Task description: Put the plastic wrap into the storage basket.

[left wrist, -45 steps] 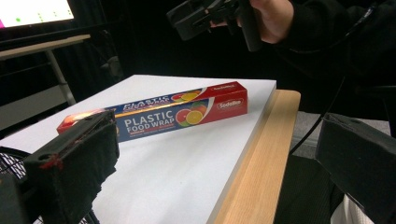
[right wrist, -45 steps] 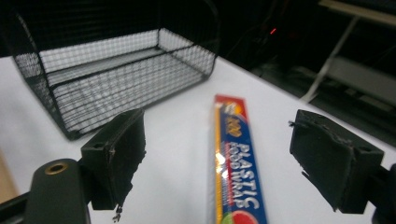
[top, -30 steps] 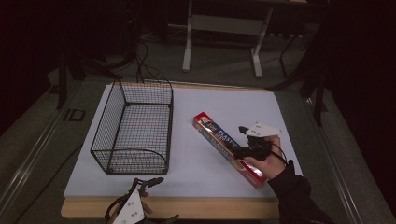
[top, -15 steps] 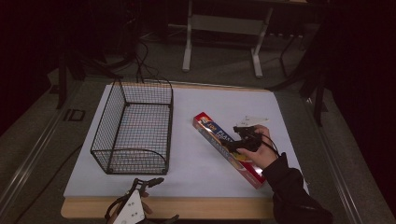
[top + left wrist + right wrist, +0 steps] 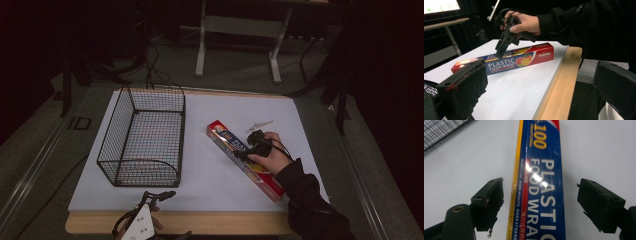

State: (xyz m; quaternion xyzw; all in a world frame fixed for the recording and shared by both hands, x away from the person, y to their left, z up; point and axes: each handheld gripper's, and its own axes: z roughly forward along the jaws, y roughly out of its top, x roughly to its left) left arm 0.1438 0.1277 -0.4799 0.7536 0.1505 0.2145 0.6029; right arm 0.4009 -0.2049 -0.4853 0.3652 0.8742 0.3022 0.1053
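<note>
Lying flat on the white table [image 5: 210,175], the long red-and-blue box [image 5: 544,185] reads "PLASTIC FOOD WRAP"; the right gripper [image 5: 540,202] straddles it, jaws spread, and the left gripper [image 5: 536,92] is spread too.

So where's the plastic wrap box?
In the high view, the plastic wrap box lies on the table's right half, right of the wire basket, under the right hand-held gripper.
</note>
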